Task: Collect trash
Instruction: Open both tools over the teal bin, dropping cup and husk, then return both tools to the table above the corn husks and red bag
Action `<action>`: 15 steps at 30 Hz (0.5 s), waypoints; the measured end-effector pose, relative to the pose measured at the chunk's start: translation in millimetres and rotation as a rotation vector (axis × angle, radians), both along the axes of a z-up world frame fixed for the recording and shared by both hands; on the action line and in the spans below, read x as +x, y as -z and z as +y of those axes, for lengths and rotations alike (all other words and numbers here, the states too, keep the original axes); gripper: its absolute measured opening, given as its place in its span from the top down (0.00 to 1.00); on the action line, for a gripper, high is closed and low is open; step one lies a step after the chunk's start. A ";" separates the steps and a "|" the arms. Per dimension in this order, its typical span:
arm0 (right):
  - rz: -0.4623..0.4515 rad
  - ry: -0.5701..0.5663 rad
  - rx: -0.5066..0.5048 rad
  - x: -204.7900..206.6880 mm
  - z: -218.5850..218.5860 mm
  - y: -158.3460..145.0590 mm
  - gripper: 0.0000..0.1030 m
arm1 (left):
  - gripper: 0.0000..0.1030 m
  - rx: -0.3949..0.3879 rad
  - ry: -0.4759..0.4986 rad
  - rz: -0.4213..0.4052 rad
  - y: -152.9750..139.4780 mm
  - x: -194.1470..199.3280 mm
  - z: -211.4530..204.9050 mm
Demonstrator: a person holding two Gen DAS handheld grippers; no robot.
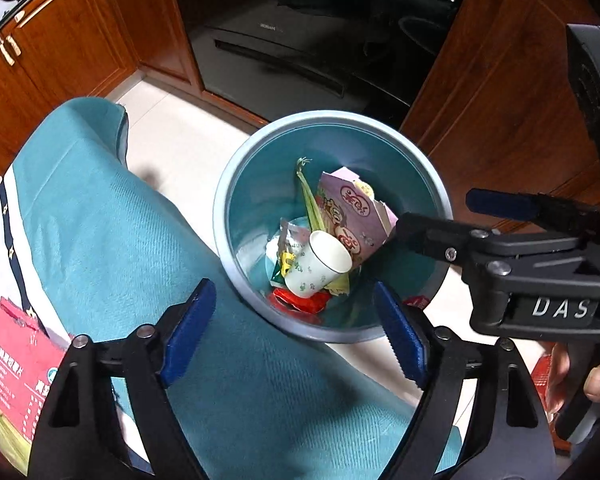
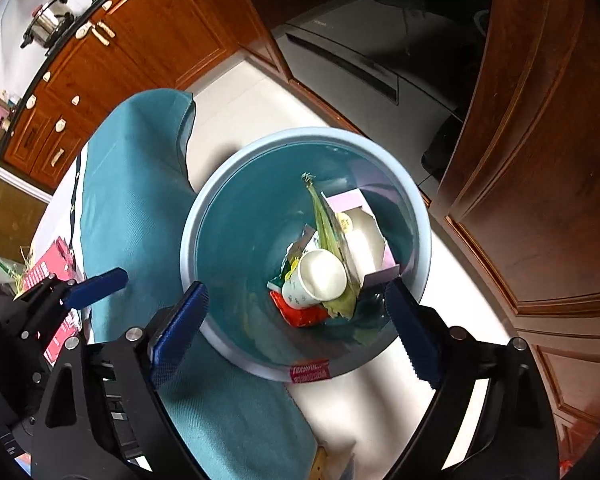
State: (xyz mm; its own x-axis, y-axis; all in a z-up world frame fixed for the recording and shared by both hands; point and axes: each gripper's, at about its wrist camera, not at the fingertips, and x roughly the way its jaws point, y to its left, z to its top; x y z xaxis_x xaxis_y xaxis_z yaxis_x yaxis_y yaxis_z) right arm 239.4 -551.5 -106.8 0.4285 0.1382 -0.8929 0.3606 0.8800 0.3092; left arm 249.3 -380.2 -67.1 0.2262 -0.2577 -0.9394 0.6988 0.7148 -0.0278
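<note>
Paper and thin card are making up most of the trash, and all of it is lying at the bottom of the blue bin point(image 1: 428, 184), which is standing on the floor just beyond the fingertips of both claws. A white paper cup point(image 1: 320, 266) is resting on its side on top of the heap, with a pink printed carton point(image 1: 350, 216) leaning behind it, a green leaf strip point(image 1: 310, 200) beside that, and a red wrapper point(image 1: 300, 300) underneath. These pieces are probably light and easily crushed; the cup would likely be best pinched across its rim or body with gentle pressure, the carton along a stiff edge, while the glossy wrapper may slip.

Both claws are pointing steeply down into the bin. The left gripper point(image 1: 296, 332) is standing spread wide, its blue pads holding nothing and touching nothing, one pad over the teal cloth point(image 1: 100, 220) to its left, the other over the near rim. The right gripper point(image 2: 296, 328) is likewise released and empty, its jaws straddling the bin's mouth with the cup ahead between them. Another red packet point(image 1: 16, 368) is lying on the cloth well to the left of the left claw, seemingly not yet collected.
</note>
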 end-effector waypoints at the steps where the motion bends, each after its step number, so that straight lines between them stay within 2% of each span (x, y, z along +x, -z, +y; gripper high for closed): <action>1: 0.001 -0.004 -0.005 -0.8 2.1 -1.2 0.16 | 0.17 -0.003 -0.001 -0.001 0.1 1.1 1.6; 7: 0.003 -0.026 -0.042 -9.9 15.9 -14.3 0.15 | 0.09 -0.028 -0.002 -0.026 -14.3 -8.6 15.0; 9: 0.008 -0.038 -0.062 -14.2 22.2 -19.8 0.10 | 0.07 -0.040 -0.004 -0.035 -20.4 -12.2 20.7; 15: 0.012 -0.096 -0.146 -29.1 49.4 -42.2 0.09 | 0.04 -0.071 -0.020 -0.047 -37.3 -28.9 45.1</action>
